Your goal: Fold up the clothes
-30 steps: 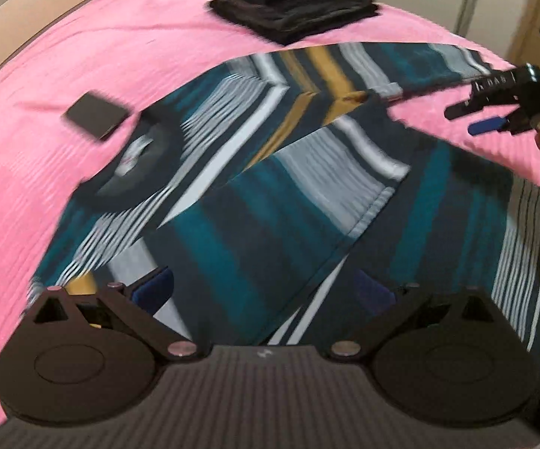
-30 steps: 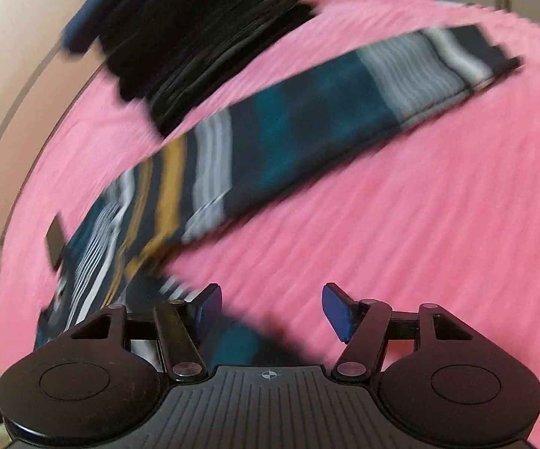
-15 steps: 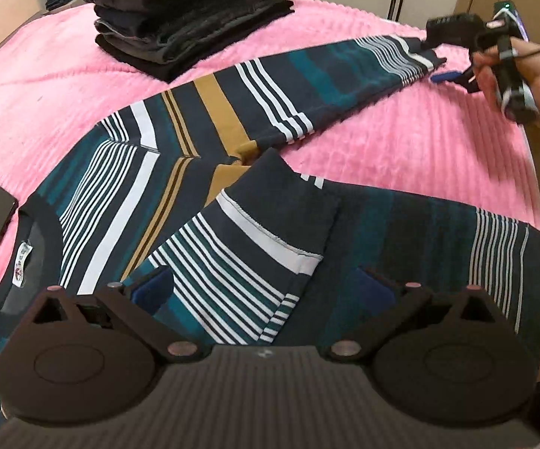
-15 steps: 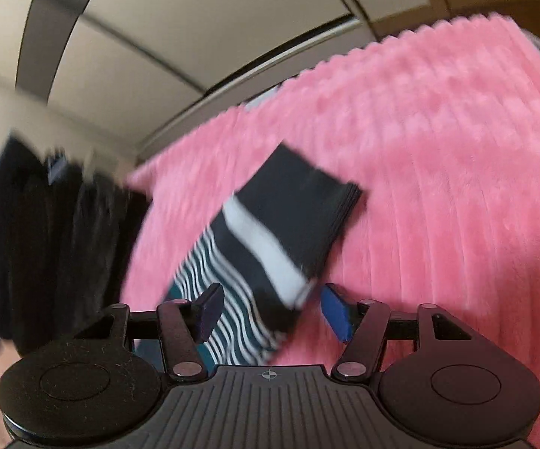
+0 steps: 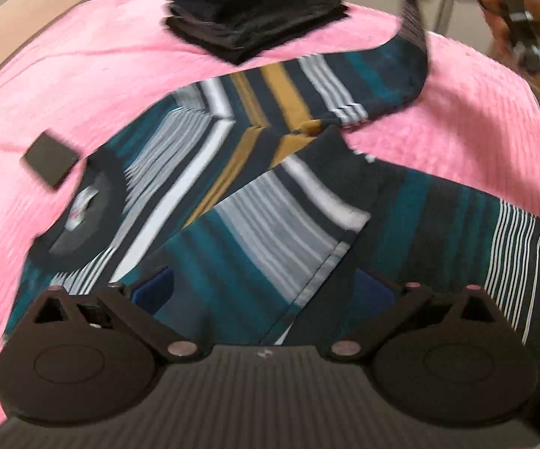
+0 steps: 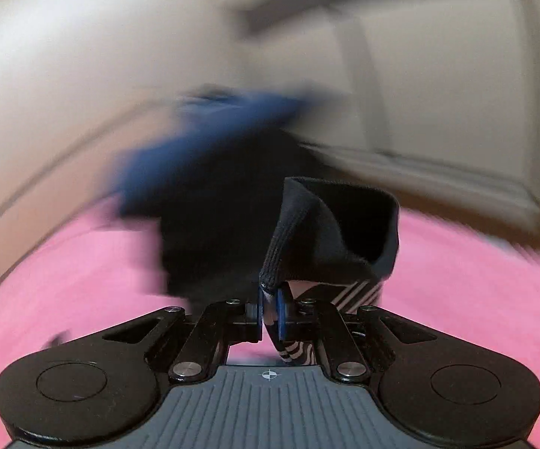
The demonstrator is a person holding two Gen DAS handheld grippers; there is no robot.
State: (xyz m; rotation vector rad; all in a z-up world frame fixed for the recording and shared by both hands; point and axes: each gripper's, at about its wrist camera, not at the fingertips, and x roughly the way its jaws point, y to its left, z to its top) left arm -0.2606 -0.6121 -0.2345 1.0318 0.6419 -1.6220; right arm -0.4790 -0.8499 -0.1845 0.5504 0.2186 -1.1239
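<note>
A striped sweater point(image 5: 255, 194) in navy, teal, white and mustard lies flat on the pink bedspread point(image 5: 82, 82), collar to the left. One sleeve is folded across its body. My left gripper point(image 5: 266, 284) is open and empty, just above the folded sleeve. My right gripper point(image 6: 270, 308) is shut on the dark cuff point(image 6: 329, 232) of the other sleeve and holds it lifted off the bed. In the left wrist view that sleeve point(image 5: 408, 48) rises at the far right toward the right hand.
A stack of folded dark clothes point(image 5: 255, 7) stands at the far side of the bed; it shows blurred in the right wrist view point(image 6: 210, 202). A small black flat object point(image 5: 51, 159) lies left of the collar. The bed's edge runs along the right.
My right gripper has closed on the far sleeve's cuff and lifted it off the bed. My left gripper has stayed open over the folded sleeve.
</note>
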